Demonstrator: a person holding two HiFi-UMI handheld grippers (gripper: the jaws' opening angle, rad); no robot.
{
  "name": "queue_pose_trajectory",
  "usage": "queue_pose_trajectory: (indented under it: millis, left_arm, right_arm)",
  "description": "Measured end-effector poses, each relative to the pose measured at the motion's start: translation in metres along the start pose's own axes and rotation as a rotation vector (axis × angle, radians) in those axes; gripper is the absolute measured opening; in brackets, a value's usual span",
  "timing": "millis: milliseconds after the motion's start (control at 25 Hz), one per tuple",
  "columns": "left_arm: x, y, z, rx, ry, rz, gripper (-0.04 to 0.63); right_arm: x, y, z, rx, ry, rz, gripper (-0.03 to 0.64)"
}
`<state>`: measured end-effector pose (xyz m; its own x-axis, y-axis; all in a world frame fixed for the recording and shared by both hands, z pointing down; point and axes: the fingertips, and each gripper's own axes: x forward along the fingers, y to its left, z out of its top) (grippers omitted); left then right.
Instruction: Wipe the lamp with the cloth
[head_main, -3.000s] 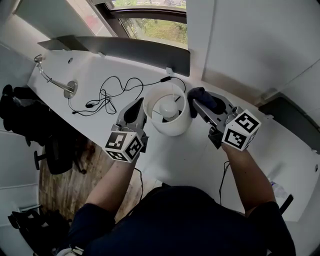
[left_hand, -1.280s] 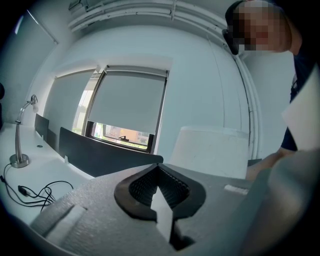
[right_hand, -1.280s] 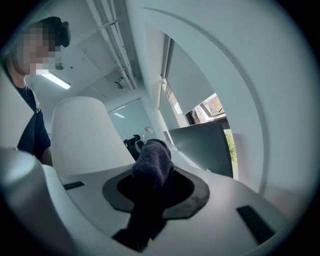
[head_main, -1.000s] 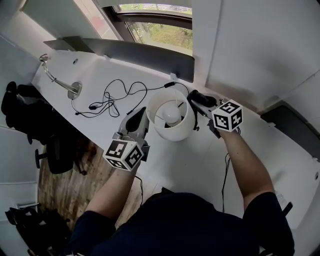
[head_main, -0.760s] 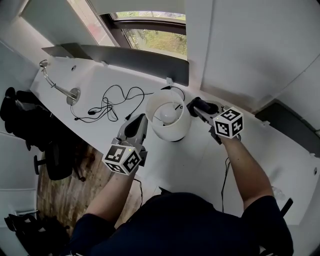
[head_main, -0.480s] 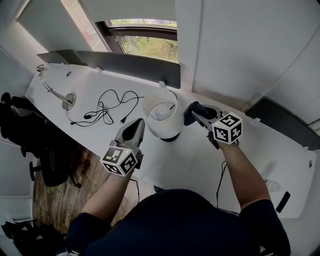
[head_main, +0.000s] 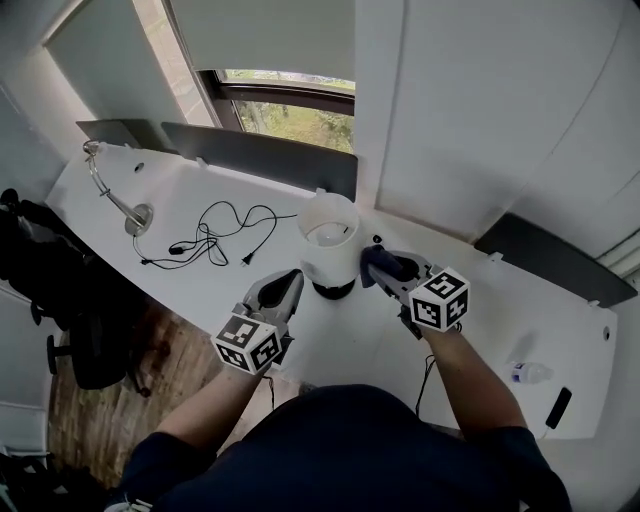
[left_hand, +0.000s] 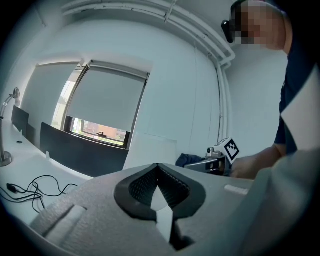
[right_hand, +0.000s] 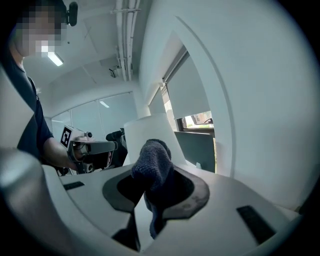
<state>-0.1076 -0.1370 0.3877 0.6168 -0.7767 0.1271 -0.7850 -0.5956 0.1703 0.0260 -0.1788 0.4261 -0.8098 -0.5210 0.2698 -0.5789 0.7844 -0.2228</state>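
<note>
- Head view puts the lamp (head_main: 328, 245) upright near the front edge of the white counter (head_main: 470, 300), between my two grippers, its white shade above a dark base.
- The cloth (head_main: 372, 259) is a dark blue wad just beside the shade's right side; I can't tell whether it touches.
- Right gripper (head_main: 385, 272) is clamped on that cloth. In the right gripper view the fabric (right_hand: 152, 165) bulges out past the jaws, so I judge soft cloth, not plastic, would meet the lamp (right_hand: 150, 127).
- Left gripper (head_main: 287, 286) sits by the lamp's base on the opposite side, jaws together with nothing between them (left_hand: 159, 172). My guess is it's placed to steady the lamp against the wiping push.
- Farther left, a loose black cable (head_main: 215, 235) lies on the counter, well apart from the work.
- Main risk, as I read it: a light lamp sliding or tipping.
</note>
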Motion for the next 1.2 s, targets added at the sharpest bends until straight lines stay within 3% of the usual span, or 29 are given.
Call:
queue_pose_trajectory:
  millis: [440, 840, 1200]
  left_arm:
    - [-0.047, -0.046, 0.004, 0.005, 0.001, -0.136, 0.006]
    - [-0.08, -0.076, 0.022, -0.014, -0.06, -0.221, 0.006]
    - [-0.089, -0.08, 0.01, -0.013, -0.051, -0.251, 0.006]
  right_arm:
    - [-0.023, 0.085, 0.008, 0.043, -0.062, 0.043, 0.107]
    - [-0.025, 0.151, 0.012, 0.099, -0.114, 0.105, 0.107]
    - [-0.022, 0.173, 0.005, 0.169, -0.155, 0.1, 0.107]
